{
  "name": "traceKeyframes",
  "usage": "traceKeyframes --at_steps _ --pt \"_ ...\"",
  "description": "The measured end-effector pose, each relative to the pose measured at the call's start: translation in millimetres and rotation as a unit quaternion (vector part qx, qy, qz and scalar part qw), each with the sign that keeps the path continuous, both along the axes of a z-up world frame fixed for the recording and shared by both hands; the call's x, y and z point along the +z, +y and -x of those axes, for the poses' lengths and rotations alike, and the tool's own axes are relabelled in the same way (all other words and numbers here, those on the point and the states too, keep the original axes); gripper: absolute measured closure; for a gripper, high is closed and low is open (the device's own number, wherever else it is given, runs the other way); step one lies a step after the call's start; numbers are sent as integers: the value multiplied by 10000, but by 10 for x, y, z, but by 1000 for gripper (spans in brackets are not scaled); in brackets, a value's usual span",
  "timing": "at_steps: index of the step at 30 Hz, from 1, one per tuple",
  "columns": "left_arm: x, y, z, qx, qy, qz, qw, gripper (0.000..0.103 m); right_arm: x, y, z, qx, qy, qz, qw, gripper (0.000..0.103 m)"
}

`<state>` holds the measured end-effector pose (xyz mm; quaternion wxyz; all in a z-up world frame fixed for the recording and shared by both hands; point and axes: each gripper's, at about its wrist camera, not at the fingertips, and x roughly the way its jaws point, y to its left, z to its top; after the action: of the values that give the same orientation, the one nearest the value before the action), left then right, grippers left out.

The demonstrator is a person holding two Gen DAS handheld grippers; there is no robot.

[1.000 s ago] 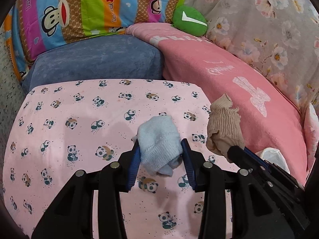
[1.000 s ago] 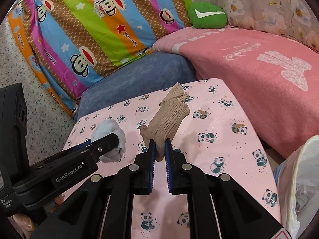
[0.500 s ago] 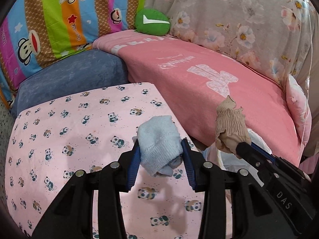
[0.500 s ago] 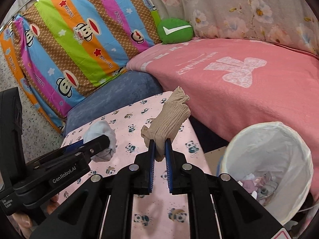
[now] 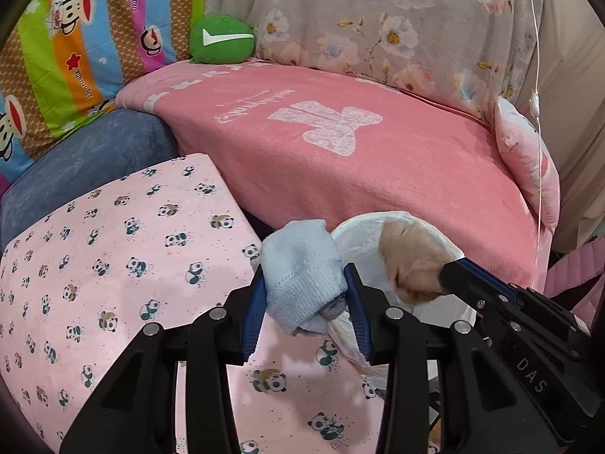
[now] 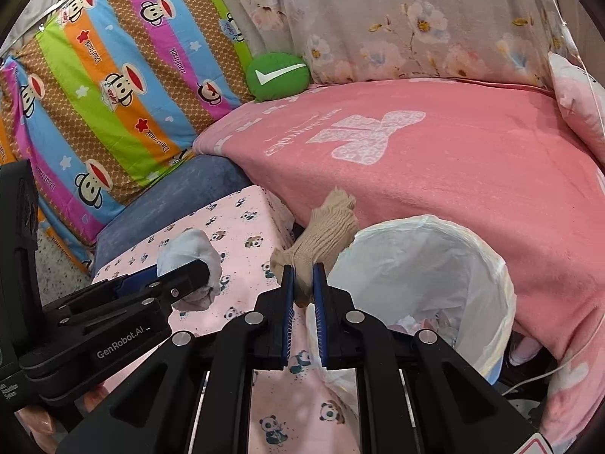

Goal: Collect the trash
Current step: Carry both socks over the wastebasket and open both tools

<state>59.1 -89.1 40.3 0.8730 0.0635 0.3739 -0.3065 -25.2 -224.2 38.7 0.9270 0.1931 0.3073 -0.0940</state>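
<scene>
Both socks carried over to the bin
Light-blue knitted sock [image 5: 302,265] pinched by left gripper [image 5: 307,308], beige ribbed sock [image 6: 325,234] by right gripper [image 6: 302,287]; white-lined trash bin [image 6: 503,265], off right earlier, now near for 2 drops.

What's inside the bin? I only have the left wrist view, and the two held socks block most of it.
Observer: The right wrist view looks into the white-lined bin; crumpled trash lies at the bottom, pale and pinkish scraps.
Operator: Is the tan sock over the opening?
Observer: In that view the tan sock, clamped in the right gripper, overlaps only the bin's left rim. Whether it is over the opening I cannot tell.
Operator: And the blue one?
Observer: The blue sock in the left gripper appears over the panda cloth, left of the bin.
</scene>
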Motion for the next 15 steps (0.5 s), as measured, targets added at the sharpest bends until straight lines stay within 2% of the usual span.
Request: traceKeyframes --at_steps 9,15 --pt "-99 -358 108 -382 143 15 9992 63 -139 -434 250 -380 96 -97 9992 94" --pt "-198 -559 165 -530 231 -128 9982 60 -196 -566 345 -504 145 -128 9985 93"
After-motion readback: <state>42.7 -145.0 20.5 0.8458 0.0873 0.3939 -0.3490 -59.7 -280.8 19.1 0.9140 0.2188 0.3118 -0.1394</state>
